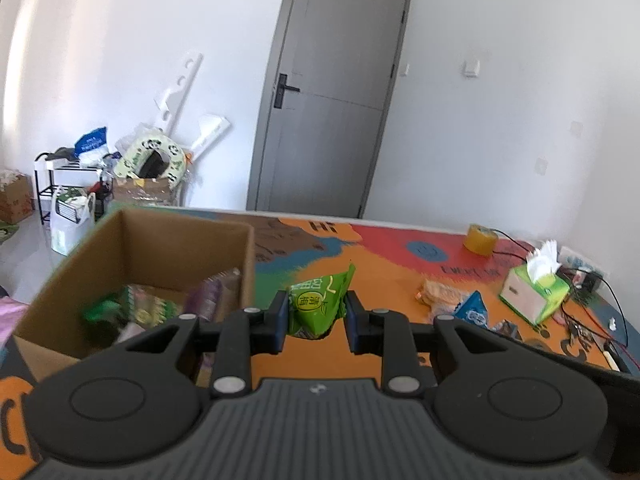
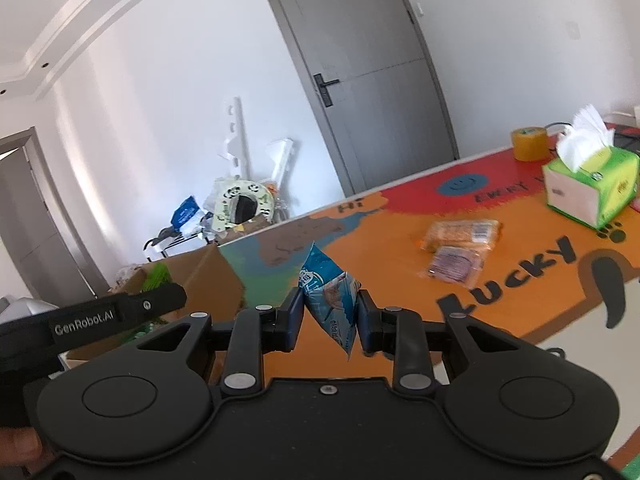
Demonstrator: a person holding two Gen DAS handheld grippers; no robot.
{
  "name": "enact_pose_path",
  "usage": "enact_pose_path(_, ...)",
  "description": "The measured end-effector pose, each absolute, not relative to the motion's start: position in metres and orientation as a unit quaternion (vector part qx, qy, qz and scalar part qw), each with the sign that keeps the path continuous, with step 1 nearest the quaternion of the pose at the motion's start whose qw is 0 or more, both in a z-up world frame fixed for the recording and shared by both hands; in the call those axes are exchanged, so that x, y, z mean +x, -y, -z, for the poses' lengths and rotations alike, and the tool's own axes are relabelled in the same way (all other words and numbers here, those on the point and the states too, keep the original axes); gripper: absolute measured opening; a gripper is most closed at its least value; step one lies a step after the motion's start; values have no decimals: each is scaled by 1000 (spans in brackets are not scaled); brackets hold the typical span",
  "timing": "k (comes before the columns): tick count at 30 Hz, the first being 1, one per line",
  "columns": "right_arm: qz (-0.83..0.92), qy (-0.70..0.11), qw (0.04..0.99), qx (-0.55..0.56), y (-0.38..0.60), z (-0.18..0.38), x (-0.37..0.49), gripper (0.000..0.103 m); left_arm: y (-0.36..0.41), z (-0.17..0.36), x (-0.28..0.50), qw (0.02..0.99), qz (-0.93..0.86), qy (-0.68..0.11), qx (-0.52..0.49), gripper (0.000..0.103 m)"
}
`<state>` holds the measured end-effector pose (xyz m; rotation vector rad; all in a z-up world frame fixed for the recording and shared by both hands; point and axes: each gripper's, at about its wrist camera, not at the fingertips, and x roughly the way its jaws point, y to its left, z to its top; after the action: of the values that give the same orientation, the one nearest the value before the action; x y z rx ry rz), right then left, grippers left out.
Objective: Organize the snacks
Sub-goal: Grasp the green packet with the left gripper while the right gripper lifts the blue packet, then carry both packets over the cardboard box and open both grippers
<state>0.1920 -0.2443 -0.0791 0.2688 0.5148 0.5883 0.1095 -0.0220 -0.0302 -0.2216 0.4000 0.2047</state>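
Note:
My left gripper (image 1: 316, 314) is shut on a green snack packet (image 1: 316, 304), held in the air just right of the open cardboard box (image 1: 168, 240). Several snack packets lie inside the box. My right gripper (image 2: 330, 312) is shut on a blue snack packet (image 2: 330, 296) that hangs tilted above the orange tabletop (image 2: 400, 280). In the right wrist view the left gripper's black body (image 2: 120, 312) reaches in from the left, in front of the box (image 2: 208, 276). An orange packet (image 2: 460, 232) and a purplish packet (image 2: 456, 266) lie on the table ahead.
A green tissue box (image 2: 592, 188) and a yellow tape roll (image 2: 530, 142) stand at the table's far right, with cables (image 1: 592, 304) near them. The table's far edge faces a grey door (image 1: 332, 92). Clutter and a rack (image 1: 72, 176) sit on the floor beyond the box.

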Motion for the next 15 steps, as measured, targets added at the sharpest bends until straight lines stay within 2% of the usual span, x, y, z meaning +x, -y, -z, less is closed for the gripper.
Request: enact_pose_path(15, -318, -231, 912, 119, 203, 62, 188, 29, -29, 14, 90, 966, -144, -173, -129, 27)
